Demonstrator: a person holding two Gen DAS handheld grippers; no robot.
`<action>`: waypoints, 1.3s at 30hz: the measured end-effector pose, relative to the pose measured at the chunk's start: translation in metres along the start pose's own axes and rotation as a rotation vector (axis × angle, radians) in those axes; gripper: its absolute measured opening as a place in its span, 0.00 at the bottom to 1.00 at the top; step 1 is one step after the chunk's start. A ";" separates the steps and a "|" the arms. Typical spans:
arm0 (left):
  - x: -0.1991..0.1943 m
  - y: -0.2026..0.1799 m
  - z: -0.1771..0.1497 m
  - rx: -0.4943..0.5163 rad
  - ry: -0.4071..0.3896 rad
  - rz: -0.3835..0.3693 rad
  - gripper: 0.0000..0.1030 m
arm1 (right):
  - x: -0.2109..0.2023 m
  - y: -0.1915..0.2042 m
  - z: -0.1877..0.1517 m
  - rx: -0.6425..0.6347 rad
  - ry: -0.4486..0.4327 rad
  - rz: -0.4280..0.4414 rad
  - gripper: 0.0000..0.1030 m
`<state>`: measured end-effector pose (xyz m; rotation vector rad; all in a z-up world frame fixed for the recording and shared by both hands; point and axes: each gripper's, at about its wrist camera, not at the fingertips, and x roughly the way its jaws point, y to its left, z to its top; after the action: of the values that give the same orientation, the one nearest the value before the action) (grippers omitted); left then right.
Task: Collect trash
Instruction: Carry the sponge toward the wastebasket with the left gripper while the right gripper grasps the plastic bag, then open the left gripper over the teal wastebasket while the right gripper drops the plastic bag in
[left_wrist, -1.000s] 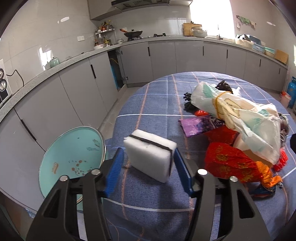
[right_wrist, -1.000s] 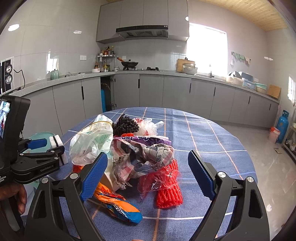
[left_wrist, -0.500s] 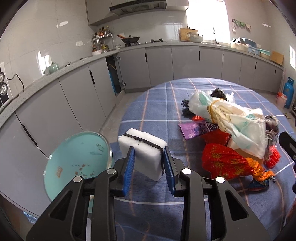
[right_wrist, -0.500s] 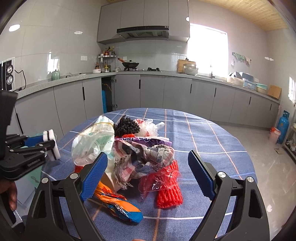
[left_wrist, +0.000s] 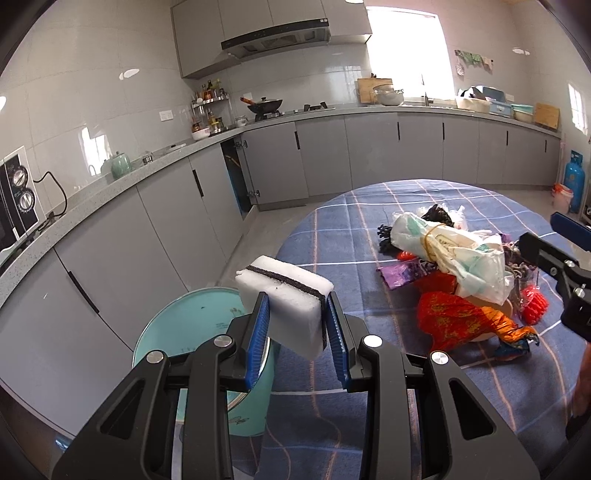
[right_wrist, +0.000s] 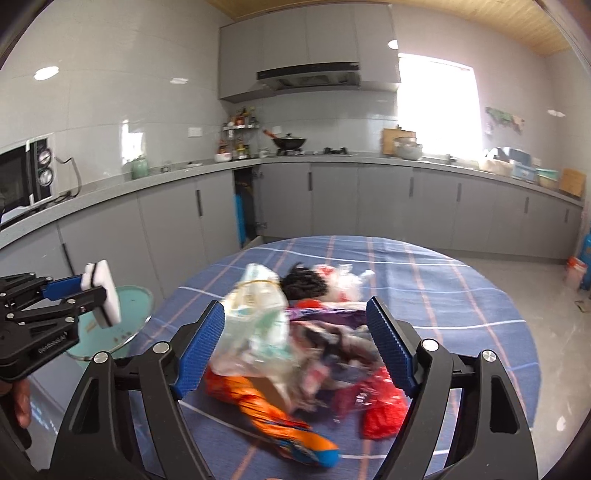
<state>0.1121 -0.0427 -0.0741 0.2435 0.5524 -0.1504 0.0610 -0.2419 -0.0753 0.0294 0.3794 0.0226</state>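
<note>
My left gripper (left_wrist: 297, 334) is shut on a white sponge (left_wrist: 284, 295) with a dark stripe and holds it in the air over the table's left edge, above a teal bin (left_wrist: 192, 332). The sponge also shows in the right wrist view (right_wrist: 103, 291), held beside the bin (right_wrist: 122, 325). My right gripper (right_wrist: 295, 347) is open and empty above a heap of trash (right_wrist: 291, 339): a pale plastic bag (left_wrist: 447, 247), orange and red wrappers (left_wrist: 458, 321), a purple wrapper (left_wrist: 402, 273) and a dark bundle (right_wrist: 303, 282).
The round table (left_wrist: 340, 229) has a blue plaid cloth. Grey cabinets and a worktop (left_wrist: 129, 173) run along the left and back walls. A microwave (right_wrist: 26, 173) stands on the worktop at left. A blue gas bottle (left_wrist: 574, 181) stands at the far right.
My left gripper closed on the sponge and lifted it off the table toward the bin. My right gripper moved forward and tilted over the trash heap, still open.
</note>
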 end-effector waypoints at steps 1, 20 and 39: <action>0.001 0.000 -0.001 0.000 0.002 0.002 0.31 | 0.003 0.004 0.000 -0.006 0.006 0.007 0.76; 0.001 0.024 -0.003 -0.031 -0.005 -0.013 0.31 | 0.042 0.030 0.003 -0.053 0.117 0.097 0.12; -0.015 0.082 -0.010 -0.098 -0.035 0.099 0.31 | 0.069 0.068 0.037 -0.015 0.071 0.226 0.11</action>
<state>0.1118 0.0394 -0.0589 0.1722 0.5103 -0.0310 0.1379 -0.1727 -0.0644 0.0564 0.4458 0.2506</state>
